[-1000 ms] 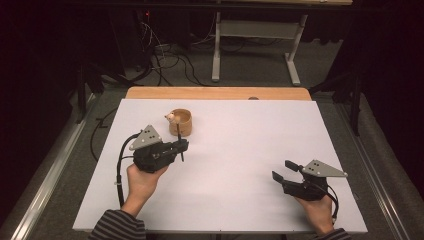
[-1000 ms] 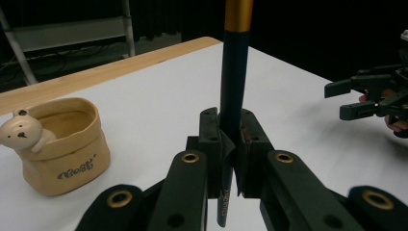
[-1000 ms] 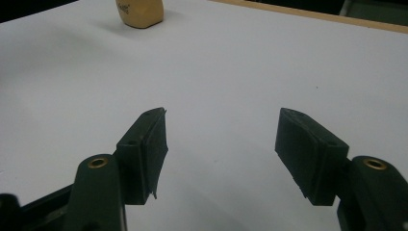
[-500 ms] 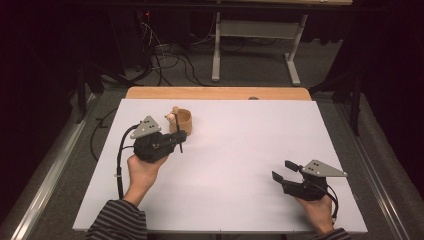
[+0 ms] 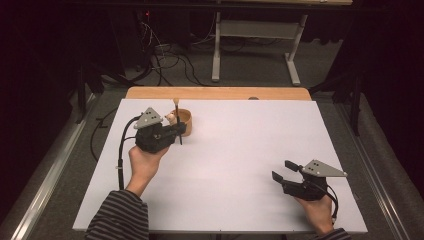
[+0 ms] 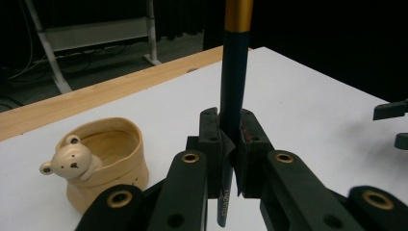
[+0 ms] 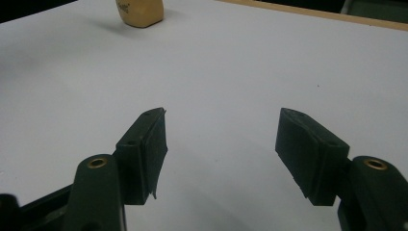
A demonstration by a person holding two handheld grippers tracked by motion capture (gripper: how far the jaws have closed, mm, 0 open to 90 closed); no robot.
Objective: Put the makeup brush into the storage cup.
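Left gripper (image 5: 176, 131), fingers clamped on upright pencil (image 6: 234, 96), now nearer bear cup (image 6: 103, 159); cup empty. Right gripper (image 7: 221, 154) unmoved, fingers apart.

In your left gripper view, the pencil (image 6: 234, 86) runs off the top edge, so its upper end past the gold band is cut away, and its lower tip is lost behind the black jaws. The small print near its lower end is too blurred for you to read. In your right gripper view, the bear cup (image 7: 140, 11) near the table's far edge is cropped by the top edge, with just its base left. From the high view, the bear figure (image 5: 171, 118) on the cup is too small to make out in detail.
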